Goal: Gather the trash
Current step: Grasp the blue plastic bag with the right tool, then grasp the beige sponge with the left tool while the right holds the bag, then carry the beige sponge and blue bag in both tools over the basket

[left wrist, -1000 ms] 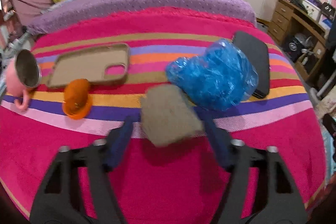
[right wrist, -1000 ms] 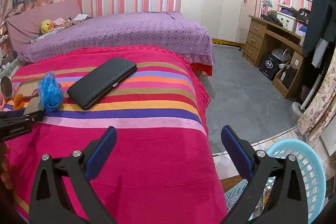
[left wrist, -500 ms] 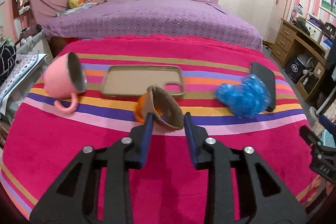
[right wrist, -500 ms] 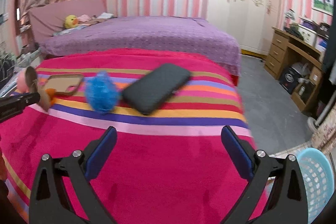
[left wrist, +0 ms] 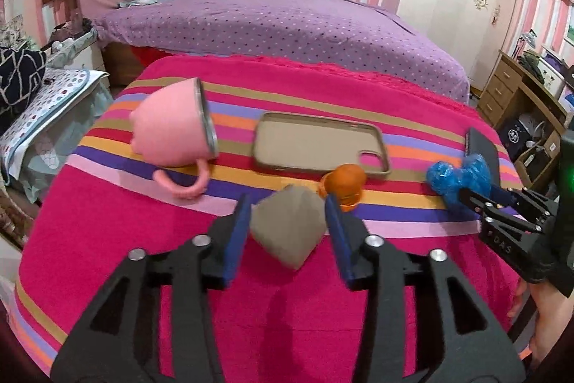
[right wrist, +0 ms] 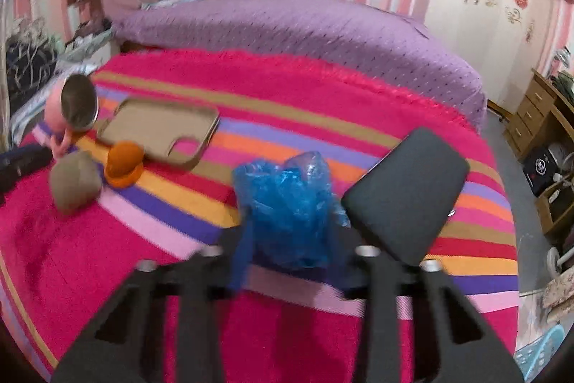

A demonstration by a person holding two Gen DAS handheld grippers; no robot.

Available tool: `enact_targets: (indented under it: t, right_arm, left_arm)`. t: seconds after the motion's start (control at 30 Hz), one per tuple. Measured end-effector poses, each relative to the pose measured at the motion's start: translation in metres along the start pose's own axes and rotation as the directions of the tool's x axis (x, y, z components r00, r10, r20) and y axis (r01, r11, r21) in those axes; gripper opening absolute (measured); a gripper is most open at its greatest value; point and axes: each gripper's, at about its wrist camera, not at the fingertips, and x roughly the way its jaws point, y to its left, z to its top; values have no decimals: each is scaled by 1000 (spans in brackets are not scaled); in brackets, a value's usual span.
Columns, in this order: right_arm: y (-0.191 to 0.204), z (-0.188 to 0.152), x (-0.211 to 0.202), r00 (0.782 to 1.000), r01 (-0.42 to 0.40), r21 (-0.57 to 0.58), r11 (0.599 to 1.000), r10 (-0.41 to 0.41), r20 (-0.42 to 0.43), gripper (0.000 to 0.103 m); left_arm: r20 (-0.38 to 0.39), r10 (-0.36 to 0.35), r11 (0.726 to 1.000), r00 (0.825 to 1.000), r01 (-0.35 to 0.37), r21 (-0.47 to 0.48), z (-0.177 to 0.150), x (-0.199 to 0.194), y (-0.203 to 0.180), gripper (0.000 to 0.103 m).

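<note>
A grey-brown piece of cardboard trash [left wrist: 288, 227] sits between the blue pads of my left gripper [left wrist: 287, 225], which is shut on it just above the striped bedspread; it also shows in the right wrist view [right wrist: 73, 181]. A crumpled blue plastic bag [right wrist: 290, 203] lies between the fingers of my right gripper [right wrist: 292, 239], whose jaws have narrowed around it; contact is blurred. The bag also shows in the left wrist view [left wrist: 457, 180], with the right gripper [left wrist: 480, 203] at it.
On the bedspread [left wrist: 107, 239] lie a tipped pink mug [left wrist: 172, 131], a tan phone case [left wrist: 319, 146], an orange cap [left wrist: 344, 185] and a black wallet [right wrist: 409, 192]. A purple bed [left wrist: 287, 24] is behind. A wooden desk [left wrist: 520, 96] stands right.
My right gripper has swung left to the blue bag and narrowed its jaws around it. My left gripper holds the cardboard and has shifted left; its jaws stand slightly wider.
</note>
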Motion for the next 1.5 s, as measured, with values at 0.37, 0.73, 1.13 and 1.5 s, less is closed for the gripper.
enact_targets:
  t: [0.37,0.73,1.13,1.5]
  right_arm:
    - [-57,-46,-87,988,52,160,986,-75,136,21]
    - [-77,-91,-85,992,32,230,973,-59,110,21]
    - [-84,-94,-91,989,12,227,974,-44,138,21]
    - [-101,-98,-107,982,-18,241,970,-28,186,21]
  left_arm:
    - [13,19,996,1000,-18,-85,-6,-13,41,85]
    - [-44,16,999,999,-14,37,-17,21,4,89]
    - [-79,64,985,995,-50,168,-21,44,-23,54]
    - [-5,62,988,998,-61,142,-40,-3,-58,53]
